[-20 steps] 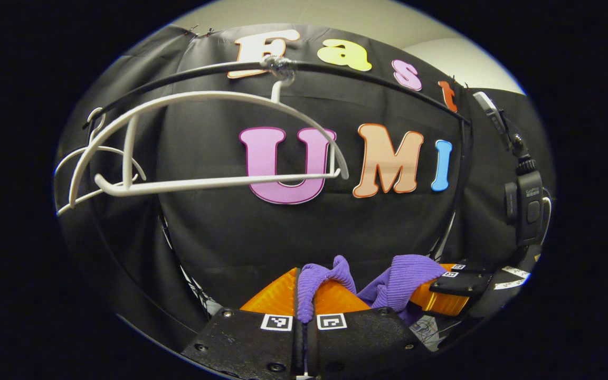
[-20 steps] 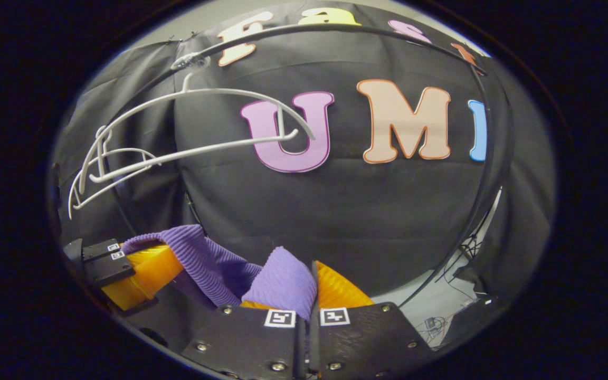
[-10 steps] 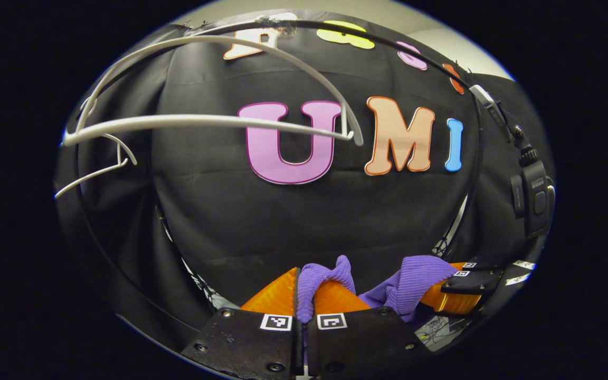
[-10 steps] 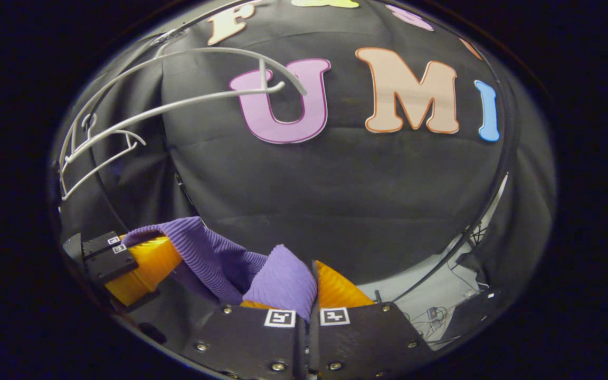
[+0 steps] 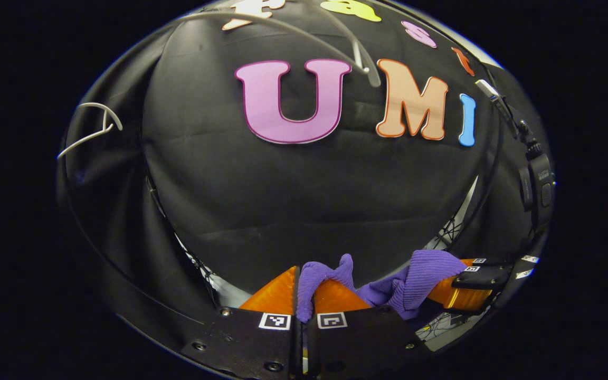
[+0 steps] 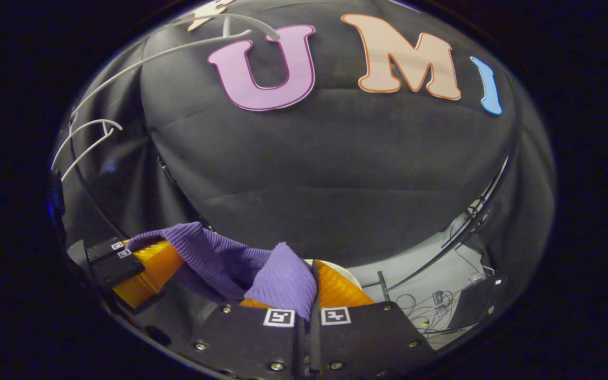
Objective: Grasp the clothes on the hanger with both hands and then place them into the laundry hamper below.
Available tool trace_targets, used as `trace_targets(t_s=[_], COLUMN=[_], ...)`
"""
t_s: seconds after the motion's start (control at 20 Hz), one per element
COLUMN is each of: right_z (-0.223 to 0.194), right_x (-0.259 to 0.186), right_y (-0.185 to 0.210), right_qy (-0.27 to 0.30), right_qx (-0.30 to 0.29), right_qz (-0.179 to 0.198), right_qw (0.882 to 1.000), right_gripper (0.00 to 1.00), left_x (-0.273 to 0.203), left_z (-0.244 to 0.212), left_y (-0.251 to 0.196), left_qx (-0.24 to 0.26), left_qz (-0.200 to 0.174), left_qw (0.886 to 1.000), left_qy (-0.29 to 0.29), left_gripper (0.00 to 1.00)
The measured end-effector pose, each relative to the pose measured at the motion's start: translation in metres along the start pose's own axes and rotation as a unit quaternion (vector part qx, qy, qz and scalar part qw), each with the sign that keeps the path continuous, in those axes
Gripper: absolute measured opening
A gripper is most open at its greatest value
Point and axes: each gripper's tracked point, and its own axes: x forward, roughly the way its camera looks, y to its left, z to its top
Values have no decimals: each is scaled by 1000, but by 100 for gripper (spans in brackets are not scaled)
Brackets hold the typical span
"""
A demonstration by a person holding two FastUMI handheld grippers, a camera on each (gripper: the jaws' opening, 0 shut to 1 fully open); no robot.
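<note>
Left gripper [image 5: 304, 295] and right gripper [image 6: 312, 287] both clamping purple garment [image 6: 214, 258]; advise lowering level, keeping grips until over hamper.

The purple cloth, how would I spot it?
Look low in front of the black cloth wall. The purple cloth stretches between two orange-fingered grippers, the left gripper and right gripper. It's the only soft, ribbed thing there.

Left gripper view: left gripper [image 5: 304, 287] at bottom centre, garment [image 5: 330, 274] pinched between its fingers, running right to right gripper [image 5: 462, 293] at lower right. Hanger [image 5: 359, 58] at top, second hanger [image 5: 93, 124] upper left
</note>
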Motion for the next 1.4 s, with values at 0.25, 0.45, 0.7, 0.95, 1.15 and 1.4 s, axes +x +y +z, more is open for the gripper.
trace_targets(t_s=[0.25,0.45,0.7,0.95,1.15,1.4], right_z=[-28,-56,-87,-83,-88,-101], right_x=[33,60,82,96,101,95], right_y=[-13,-17,-17,-15,-26,-19], right_qy=[26,54,91,86,88,97], right_qx=[3,-2,-5,1,-30,-22], right_qz=[-15,-22,-27,-34,-62,-59], right_qw=[1000,998,995,996,994,993], right_gripper=[5,7,11,30,100,100], left_x=[28,45,56,73,76,72], left_z=[-45,-77,-82,-102,-127,-137], left_y=[-1,-1,-4,-12,12,22], left_qx=[21,2,0,-20,-38,-23], left_qz=[5,-5,-22,-33,-11,-5], left_qw=[999,997,995,990,986,985], left_qy=[45,80,100,133,159,170], left_gripper=[6,7,10,52,99,96])
